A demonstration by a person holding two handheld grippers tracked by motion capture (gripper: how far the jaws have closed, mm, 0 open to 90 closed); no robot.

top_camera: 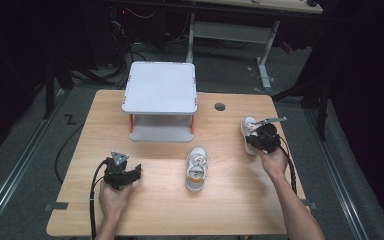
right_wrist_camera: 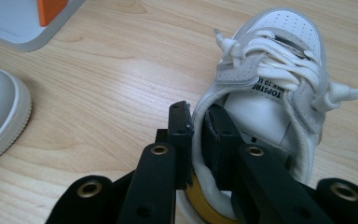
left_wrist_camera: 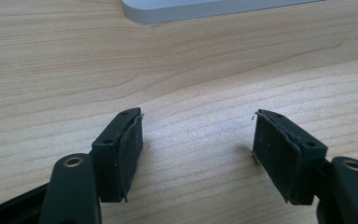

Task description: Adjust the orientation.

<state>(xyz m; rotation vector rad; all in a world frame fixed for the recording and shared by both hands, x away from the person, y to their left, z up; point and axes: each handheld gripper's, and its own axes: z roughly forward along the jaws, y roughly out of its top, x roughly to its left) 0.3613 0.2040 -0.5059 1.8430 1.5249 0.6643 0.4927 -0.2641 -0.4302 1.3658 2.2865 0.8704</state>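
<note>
Tongs in the person's left hand (top_camera: 122,172) rest low at the near left of the light wooden worktop (top_camera: 230,200), their black pads spread wide with nothing but bare wood between them. In the left gripper view the pads (left_wrist_camera: 128,149) point toward the grey foot of the white two-tier shelf stand with orange posts (top_camera: 161,100), which sits at the far middle of the worktop.

Just right of centre lies a white and grey laced sneaker (top_camera: 197,169), sole down, its long axis running near to far with the toe toward the stand. It sits between the two hands, untouched, and looks somewhat nearer the left tongs than the right.

Farther right, the second white and grey laced sneaker (right_wrist_camera: 270,88) is in the grip of the right tongs (top_camera: 259,141). The right gripper view shows the pads pressed together on the padded heel collar, one pad outside and one inside the opening. From these tongs the shoe's length runs straight ahead, toe away from the hand. The stand lies up and to the left of this held shoe, so carrying it there would likely mean a leftward, forward sweep past the loose sneaker.
</note>
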